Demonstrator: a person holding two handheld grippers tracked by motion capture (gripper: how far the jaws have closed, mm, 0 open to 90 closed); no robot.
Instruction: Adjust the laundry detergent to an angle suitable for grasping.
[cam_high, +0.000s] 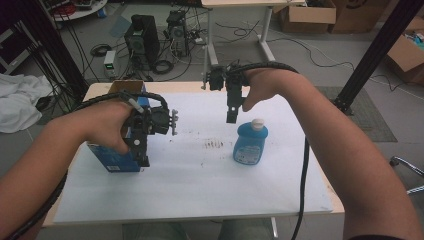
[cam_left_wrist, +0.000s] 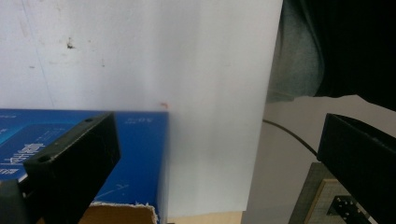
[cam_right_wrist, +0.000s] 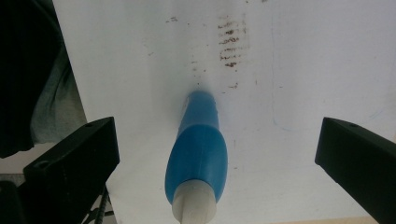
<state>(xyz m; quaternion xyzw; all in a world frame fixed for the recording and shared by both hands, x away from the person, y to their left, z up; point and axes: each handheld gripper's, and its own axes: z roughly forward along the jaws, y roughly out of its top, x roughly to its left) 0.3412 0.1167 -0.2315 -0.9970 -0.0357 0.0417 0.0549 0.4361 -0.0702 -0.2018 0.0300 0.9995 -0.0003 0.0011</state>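
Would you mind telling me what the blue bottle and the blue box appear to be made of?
The blue bottle looks like glossy moulded plastic with a white plastic cap. The blue box looks like printed cardboard: a torn brown edge shows at its open top.

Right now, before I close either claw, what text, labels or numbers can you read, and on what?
None is legible.
Blue box: pale print on its side, too blurred to read.
Blue box, high view: a pale label at the bottom edge, too small to read.
Blue bottle: a pale label on the front, too small to read.
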